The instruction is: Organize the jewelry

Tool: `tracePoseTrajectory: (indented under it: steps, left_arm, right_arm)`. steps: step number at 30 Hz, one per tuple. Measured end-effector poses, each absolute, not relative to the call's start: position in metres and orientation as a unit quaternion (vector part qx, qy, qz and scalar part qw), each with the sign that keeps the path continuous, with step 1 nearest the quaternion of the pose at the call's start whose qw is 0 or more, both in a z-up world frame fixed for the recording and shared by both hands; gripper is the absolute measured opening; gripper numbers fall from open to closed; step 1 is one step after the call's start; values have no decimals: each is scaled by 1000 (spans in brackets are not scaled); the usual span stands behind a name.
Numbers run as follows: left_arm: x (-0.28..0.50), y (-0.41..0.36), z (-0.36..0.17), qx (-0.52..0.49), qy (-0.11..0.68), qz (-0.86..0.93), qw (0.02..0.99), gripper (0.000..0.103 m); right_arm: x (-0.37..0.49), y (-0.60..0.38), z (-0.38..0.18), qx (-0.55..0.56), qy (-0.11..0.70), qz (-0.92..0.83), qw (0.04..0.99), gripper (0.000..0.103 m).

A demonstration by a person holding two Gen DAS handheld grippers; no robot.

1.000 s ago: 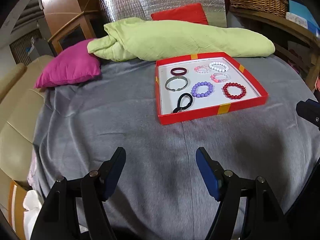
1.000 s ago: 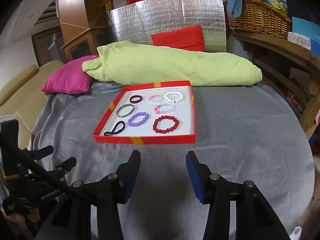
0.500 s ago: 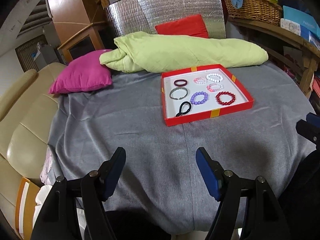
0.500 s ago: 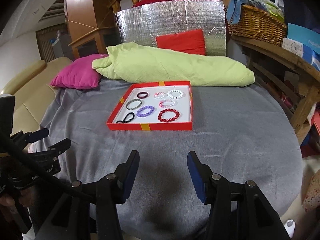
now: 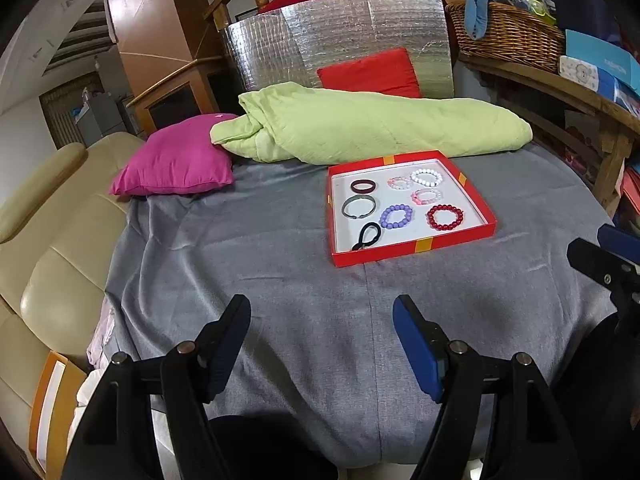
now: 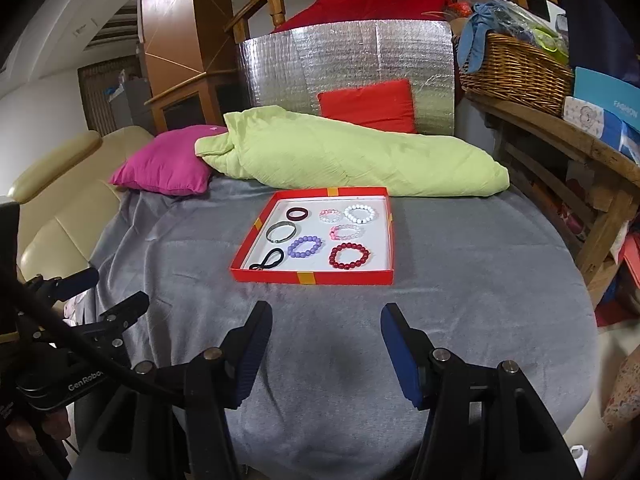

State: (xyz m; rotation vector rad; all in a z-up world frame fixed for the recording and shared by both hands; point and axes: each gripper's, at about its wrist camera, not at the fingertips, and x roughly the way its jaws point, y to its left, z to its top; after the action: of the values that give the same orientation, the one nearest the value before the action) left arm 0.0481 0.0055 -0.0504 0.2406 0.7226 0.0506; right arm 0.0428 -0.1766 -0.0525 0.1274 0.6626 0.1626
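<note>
A grey-covered table [image 6: 460, 280] carries a red tray [image 6: 312, 278] ahead of the right claw [image 6: 326, 344], with a green quilt [image 6: 360, 160] and magenta pillow [image 6: 168, 164] beyond.

Both wrist views look downward across the table, sharing the red tray [image 5: 416, 246] [image 6: 312, 278].

A tray [image 6: 311, 278] lies on the cloth-covered surface [image 6: 460, 280], toward its far side. In the tray, three rings lie in the left column and four bead bracelets [image 6: 349, 256] on the right. Behind the tray lies a quilt [image 6: 360, 160]; a pillow [image 6: 168, 162] is left of the quilt, and a cushion [image 6: 370, 104] behind it. A basket [image 6: 516, 76] stands on a shelf at the right.
</note>
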Motion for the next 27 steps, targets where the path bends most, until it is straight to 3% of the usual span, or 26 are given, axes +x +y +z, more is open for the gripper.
tracePoseTrajectory:
  steps: [27]
  left_arm:
    - [50,13,-53,109,356,35,927,75]
  right_arm:
    - [46,-172,-56,69,326,80,940,61]
